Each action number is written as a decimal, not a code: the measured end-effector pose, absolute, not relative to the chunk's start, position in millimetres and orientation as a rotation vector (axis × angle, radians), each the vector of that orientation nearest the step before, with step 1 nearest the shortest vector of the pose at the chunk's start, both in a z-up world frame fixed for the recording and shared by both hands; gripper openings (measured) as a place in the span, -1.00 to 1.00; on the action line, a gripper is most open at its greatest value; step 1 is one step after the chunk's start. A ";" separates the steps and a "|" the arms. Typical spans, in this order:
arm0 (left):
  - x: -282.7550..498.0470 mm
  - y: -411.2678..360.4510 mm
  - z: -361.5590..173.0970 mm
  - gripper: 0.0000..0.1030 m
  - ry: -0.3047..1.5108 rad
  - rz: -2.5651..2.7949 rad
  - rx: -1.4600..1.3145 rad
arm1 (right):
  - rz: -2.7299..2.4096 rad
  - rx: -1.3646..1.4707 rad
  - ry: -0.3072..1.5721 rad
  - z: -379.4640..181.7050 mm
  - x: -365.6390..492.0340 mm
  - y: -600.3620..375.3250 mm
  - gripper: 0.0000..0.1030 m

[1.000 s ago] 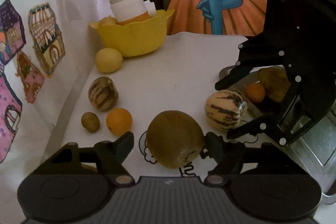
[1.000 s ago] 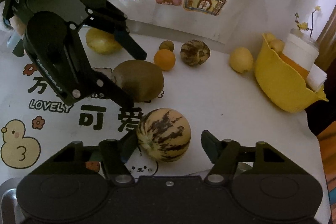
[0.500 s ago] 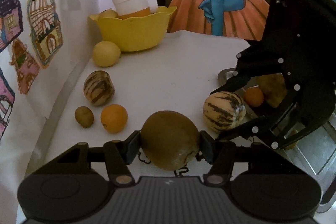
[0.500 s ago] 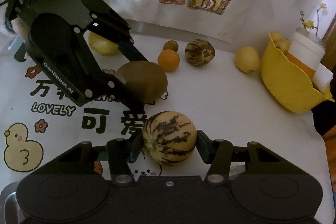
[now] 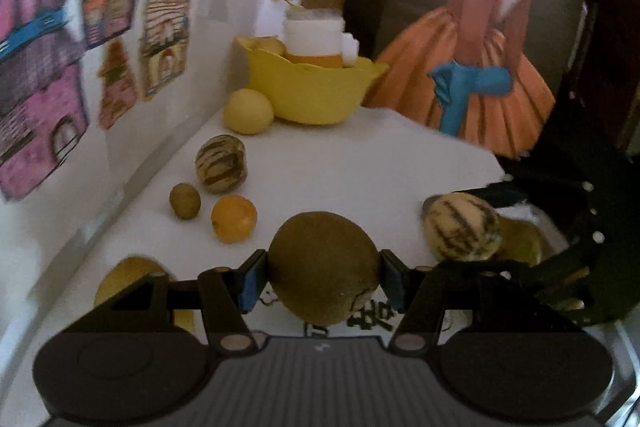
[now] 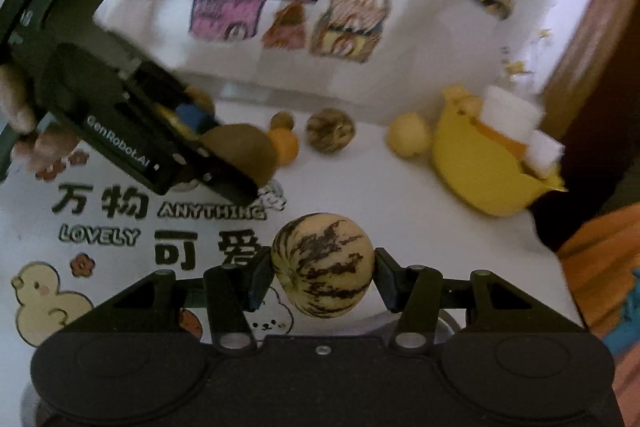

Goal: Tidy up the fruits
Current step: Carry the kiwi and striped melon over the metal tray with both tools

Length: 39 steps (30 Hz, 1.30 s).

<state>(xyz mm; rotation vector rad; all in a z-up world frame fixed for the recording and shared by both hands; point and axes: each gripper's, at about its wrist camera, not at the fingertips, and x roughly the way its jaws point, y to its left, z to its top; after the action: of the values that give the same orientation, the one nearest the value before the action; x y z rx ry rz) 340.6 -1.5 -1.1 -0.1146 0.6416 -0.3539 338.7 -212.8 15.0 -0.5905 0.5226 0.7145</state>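
I note the large brown fruit (image 5: 323, 269) sits clamped between my left gripper (image 5: 322, 283) pads, above the white table (image 5: 360, 163). The striped melon (image 6: 323, 264) is likewise pinched in my right gripper (image 6: 322, 281), over the printed cloth (image 6: 120, 223).

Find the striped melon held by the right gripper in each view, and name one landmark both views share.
Left wrist view: the striped melon sits at the right, level with the middle, held in the right gripper.
Right wrist view: the same melon is at lower centre, pressed between the two fingers, just above the camera housing.
Shared landmark: the yellow bowl, at upper centre in the left view and at right in the right view.
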 end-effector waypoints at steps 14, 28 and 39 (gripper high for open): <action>274.9 -28.0 9.2 0.23 0.546 -0.291 -0.259 | 0.437 -0.317 0.482 34.7 268.4 -266.0 0.06; 235.6 -69.6 -1.5 0.23 0.581 -0.391 -0.280 | 0.276 -0.169 0.550 7.9 202.8 -320.2 0.06; 218.7 -97.3 -13.9 0.23 0.608 -0.440 -0.228 | 0.208 -0.113 0.555 -9.7 184.2 -333.7 0.06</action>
<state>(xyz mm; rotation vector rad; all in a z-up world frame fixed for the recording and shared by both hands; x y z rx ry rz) 218.7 -97.3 -13.9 -0.2284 0.6083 -0.4399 184.2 -333.7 -9.7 -0.1126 0.5552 0.2082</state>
